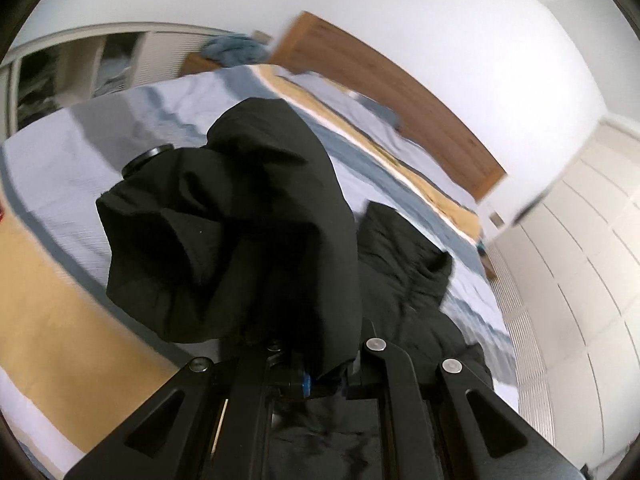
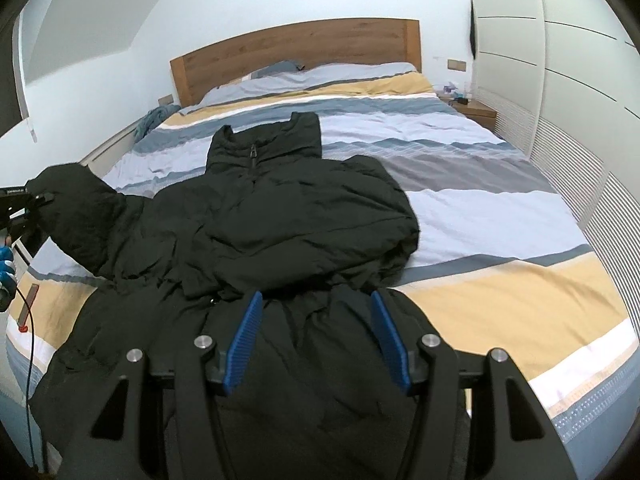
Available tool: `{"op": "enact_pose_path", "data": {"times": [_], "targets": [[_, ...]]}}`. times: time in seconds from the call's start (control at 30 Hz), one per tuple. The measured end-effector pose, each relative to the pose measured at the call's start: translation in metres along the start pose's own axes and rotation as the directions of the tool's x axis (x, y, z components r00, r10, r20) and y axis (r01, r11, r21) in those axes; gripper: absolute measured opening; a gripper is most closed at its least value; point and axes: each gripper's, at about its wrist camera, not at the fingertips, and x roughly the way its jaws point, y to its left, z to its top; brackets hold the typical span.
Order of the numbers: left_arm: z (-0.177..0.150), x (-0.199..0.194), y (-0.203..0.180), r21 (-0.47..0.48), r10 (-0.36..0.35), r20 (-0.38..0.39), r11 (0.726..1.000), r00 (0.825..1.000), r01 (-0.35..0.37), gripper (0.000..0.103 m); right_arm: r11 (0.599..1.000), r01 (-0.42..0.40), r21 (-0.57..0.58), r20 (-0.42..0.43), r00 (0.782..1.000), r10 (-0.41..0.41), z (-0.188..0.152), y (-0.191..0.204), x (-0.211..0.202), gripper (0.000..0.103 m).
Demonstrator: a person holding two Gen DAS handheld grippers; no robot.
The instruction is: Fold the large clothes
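**Coat sleeve lifted off the bed**

The striped bed (image 2: 500,208) spreads beyond both tongs. A black coat (image 2: 280,216) lies on it, directly ahead of the right gripper (image 2: 316,336), whose blue pads stand apart over the fabric. The left gripper (image 1: 296,364) is clamped on the sleeve (image 1: 232,240), held raised.

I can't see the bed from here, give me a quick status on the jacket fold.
Left gripper shut on sleeve, lifted off bed. Right gripper open above black jacket. Nothing in the way.
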Motion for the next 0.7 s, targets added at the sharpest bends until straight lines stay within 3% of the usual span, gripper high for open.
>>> {"op": "enact_pose_path", "data": {"times": [0.33,0.7], "targets": [[-0.052,0.051,-0.090,0.166,-0.018,-0.120,0.985,0.993,0.037,0.009,0.998,0.011,0.057,0.019,1.000,-0.012,-0.009,-0.032,-0.020,0.055],[-0.117,0.102,-0.112,0.268,0.072,-0.250,0.964,0.966,-0.002,0.009,0.994,0.025,0.109,0.006,1.000,-0.026,-0.021,-0.062,-0.024,0.055]]}}
